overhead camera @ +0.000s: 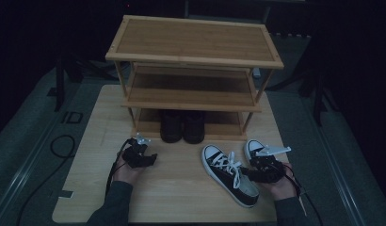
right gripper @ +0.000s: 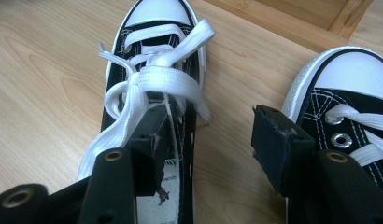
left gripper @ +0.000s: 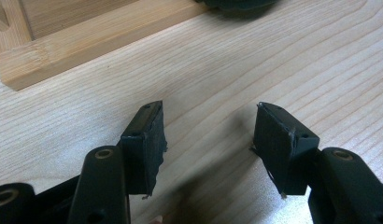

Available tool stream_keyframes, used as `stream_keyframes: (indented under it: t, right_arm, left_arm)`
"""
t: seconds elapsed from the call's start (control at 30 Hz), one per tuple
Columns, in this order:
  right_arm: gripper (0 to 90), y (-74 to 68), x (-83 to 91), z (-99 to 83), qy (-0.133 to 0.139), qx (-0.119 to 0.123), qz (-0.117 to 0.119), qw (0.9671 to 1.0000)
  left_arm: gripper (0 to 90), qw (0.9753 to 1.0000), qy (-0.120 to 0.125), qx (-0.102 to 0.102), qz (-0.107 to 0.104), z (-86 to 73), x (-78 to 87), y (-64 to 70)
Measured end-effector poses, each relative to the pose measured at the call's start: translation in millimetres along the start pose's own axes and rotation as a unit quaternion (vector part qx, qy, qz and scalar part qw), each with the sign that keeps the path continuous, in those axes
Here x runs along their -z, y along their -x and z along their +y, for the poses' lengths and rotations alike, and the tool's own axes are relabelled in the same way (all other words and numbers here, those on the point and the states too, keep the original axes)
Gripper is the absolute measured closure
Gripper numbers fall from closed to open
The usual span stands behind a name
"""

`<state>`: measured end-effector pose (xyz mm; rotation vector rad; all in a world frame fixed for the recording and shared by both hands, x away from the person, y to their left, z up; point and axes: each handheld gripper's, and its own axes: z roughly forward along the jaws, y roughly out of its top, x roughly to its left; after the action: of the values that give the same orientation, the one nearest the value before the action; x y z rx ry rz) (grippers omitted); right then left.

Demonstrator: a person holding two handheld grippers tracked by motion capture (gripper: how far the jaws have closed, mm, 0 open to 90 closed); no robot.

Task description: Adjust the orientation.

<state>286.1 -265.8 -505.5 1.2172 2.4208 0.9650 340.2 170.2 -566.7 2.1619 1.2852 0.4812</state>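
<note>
Right hand-held gripper (right gripper: 208,135): jaws wide, one jaw inside the opening of the left sneaker (right gripper: 152,70), the other between both shoes, holding nothing yet. Second sneaker (right gripper: 348,93) lies just beside it, near the surface's (overhead camera: 181,188) front right edge. Left hand-held gripper (left gripper: 208,140): jaws wide, empty, over bare surface before the rack (overhead camera: 193,42).

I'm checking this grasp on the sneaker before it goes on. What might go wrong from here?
The right gripper is open, with one jaw inside the near sneaker under its loose laces; closing may pinch lace rather than the side wall. The second sneaker lies right beside the other jaw and may get nudged. The lowest shelf already holds dark shoes, leaving less room there.
</note>
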Motion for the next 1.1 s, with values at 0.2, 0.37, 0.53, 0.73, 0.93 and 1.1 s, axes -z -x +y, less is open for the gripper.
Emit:
stream_keyframes:
  t: [0.2,0.37,0.53,0.73,0.93,1.1]
  right_arm:
    - [47.7,1.1,11.4,0.0,0.016,-0.001,-0.002,0.9999]
    - [54.4,7.0,19.2,-1.7,0.008,0.001,-0.022,0.9997]
    - [60.1,10.5,18.4,-7.6,-0.013,0.006,-0.033,0.9993]
    - [60.2,18.3,19.5,-18.8,-0.033,-0.006,-0.042,0.9986]
    - [63.1,24.2,22.7,-25.9,-0.039,-0.020,-0.040,0.9982]
    - [62.9,23.8,16.1,-27.1,-0.046,-0.021,-0.045,0.9977]
  left_arm:
    - [43.9,1.0000,0.000,0.000,0.000,0.0,0.1,0.2]
    - [44.0,1.0000,-0.002,-0.001,-0.001,0.1,0.3,0.3]
    - [44.0,1.0000,-0.001,-0.001,-0.001,-0.1,0.3,0.3]
    - [43.9,1.0000,-0.001,-0.001,-0.001,-0.2,0.4,0.4]
    - [43.9,1.0000,0.000,0.000,-0.001,-0.4,0.4,0.5]
    - [43.8,1.0000,0.000,-0.001,-0.001,-0.6,0.4,0.4]
